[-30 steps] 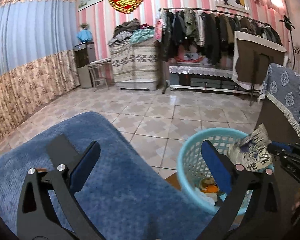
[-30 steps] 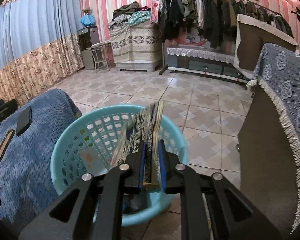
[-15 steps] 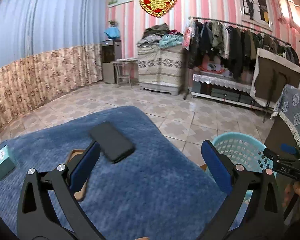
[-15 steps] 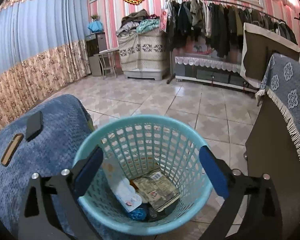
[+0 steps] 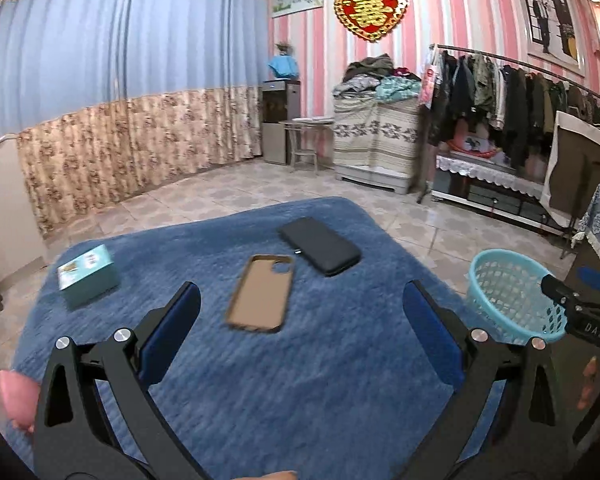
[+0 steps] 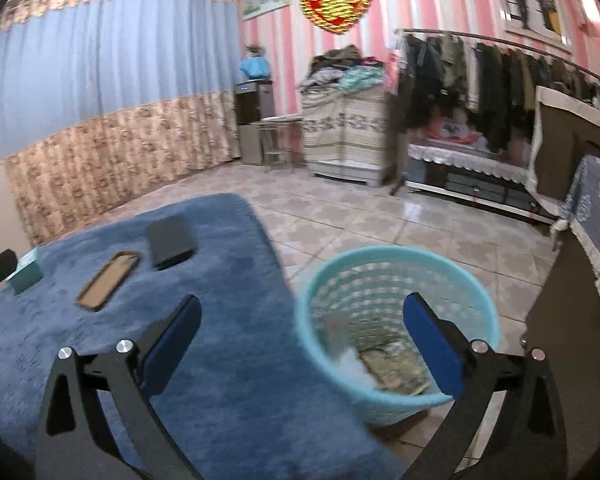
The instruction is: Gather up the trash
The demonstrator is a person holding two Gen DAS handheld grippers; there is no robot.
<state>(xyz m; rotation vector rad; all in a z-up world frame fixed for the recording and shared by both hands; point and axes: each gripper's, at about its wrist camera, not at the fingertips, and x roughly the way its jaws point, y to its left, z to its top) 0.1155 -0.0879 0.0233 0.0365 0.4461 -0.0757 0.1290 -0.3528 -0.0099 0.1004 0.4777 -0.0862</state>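
Observation:
A light-blue mesh basket (image 6: 396, 280) stands on the tiled floor beside the blue-covered table (image 6: 240, 360). Inside it lie a patterned wrapper (image 6: 392, 364) and white scraps. My right gripper (image 6: 300, 344) hangs open above the table edge and the basket's near rim, nothing between its fingers. My left gripper (image 5: 300, 336) is open over the blue cover (image 5: 300, 380), empty. Ahead of it lie a brown phone case (image 5: 260, 292), a black phone (image 5: 319, 251) and a teal box (image 5: 86, 276). The basket (image 5: 512, 296) shows at the right, with the right gripper's tip (image 5: 580, 304) beside it.
A pink object (image 5: 14, 396) sits at the table's left edge. A dark cabinet with a blue patterned cloth (image 6: 596, 216) stands right of the basket. Clothes rack (image 6: 480, 76), covered furniture (image 6: 344, 132) and curtains (image 5: 100, 100) line the far walls across open tiled floor.
My right gripper opened and dropped the patterned wrapper into the basket, then swung left. My left gripper swung left from the basket to over the table, bringing the phone, case and box into view.

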